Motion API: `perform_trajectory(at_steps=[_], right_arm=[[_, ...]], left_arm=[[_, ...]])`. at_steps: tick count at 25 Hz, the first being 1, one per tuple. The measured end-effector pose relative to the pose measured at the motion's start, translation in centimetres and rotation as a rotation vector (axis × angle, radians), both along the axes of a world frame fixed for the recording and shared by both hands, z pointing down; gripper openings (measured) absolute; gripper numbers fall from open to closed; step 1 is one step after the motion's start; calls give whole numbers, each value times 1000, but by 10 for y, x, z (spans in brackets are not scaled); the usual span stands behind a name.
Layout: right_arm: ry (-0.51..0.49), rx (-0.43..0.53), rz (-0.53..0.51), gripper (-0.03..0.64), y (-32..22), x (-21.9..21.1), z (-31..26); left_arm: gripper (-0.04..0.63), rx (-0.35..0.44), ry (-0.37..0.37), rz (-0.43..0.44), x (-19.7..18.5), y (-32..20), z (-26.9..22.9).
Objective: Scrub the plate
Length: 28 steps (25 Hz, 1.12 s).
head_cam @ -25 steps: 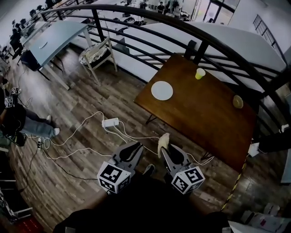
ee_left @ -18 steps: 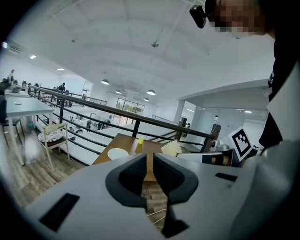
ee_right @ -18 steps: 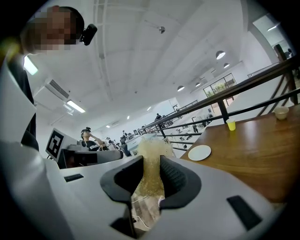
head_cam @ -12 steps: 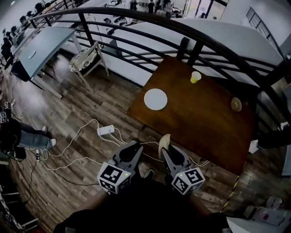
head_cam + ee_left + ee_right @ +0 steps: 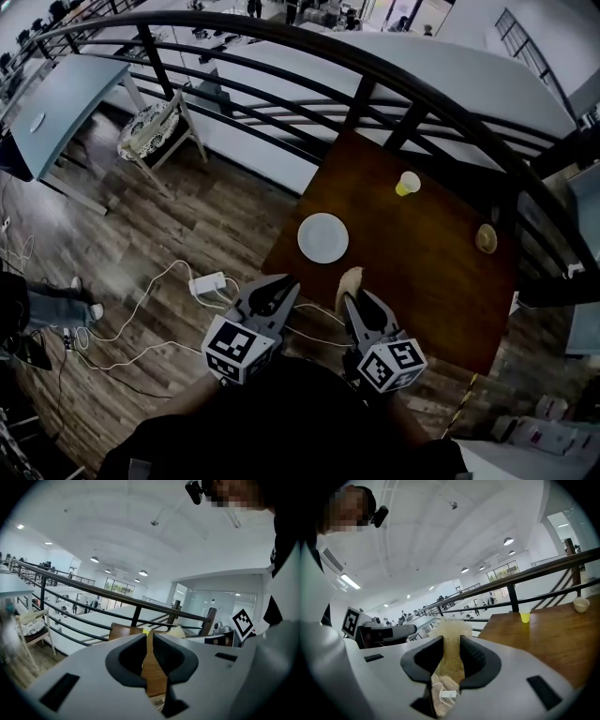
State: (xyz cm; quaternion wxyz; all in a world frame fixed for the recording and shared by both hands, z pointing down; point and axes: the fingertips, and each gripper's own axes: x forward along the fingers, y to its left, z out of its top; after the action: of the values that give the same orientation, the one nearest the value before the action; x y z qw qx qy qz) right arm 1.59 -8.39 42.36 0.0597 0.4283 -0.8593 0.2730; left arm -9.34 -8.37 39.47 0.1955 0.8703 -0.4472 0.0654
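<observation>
The right tongs [image 5: 360, 304] are pinching a yellow sponge [image 5: 349, 279]. The left tongs [image 5: 278, 292] are almost pressed together and holding nothing. The white plate [image 5: 323, 237] is lying on the tabletop [image 5: 431, 281] just ahead, between both tongs and nearer the sponge. Neither tongs' camera is showing the plate.

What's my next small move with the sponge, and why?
Probably carry the right gripper forward and slightly left until its sponge hangs over the plate: it is clamped on the sponge but short of the plate, which lies bare on the table.
</observation>
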Motion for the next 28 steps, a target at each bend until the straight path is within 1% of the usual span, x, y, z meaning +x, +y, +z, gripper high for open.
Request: perform_trajectory(at_steps=[4, 7, 10, 13, 16, 19, 21, 25, 28], right_arm=[[15, -58, 64, 118, -41, -6, 16], [51, -70, 99, 118, -64, -5, 20], [82, -75, 101, 118, -88, -10, 29], [104, -80, 66, 118, -118, -16, 47], [105, -103, 16, 118, -146, -27, 74], [117, -145, -51, 118, -158, -40, 103], [134, -165, -93, 118, -168, -48, 120], [143, -227, -159, 118, -183, -70, 152], [159, -260, -217, 118, -188, -91, 174]], left_arm=[[52, -22, -13, 32, -18, -37, 16], [52, -46, -23, 44, -30, -59, 29], [52, -80, -56, 33, -42, -83, 53], [52, -141, -71, 6, -44, -106, 83], [53, -198, -76, -45, -45, -128, 113], [54, -265, -99, -79, -44, -130, 139], [54, -298, -121, -68, -37, -130, 149], [54, -369, -177, -12, -25, -127, 174], [54, -422, -172, -21, -23, -126, 194]])
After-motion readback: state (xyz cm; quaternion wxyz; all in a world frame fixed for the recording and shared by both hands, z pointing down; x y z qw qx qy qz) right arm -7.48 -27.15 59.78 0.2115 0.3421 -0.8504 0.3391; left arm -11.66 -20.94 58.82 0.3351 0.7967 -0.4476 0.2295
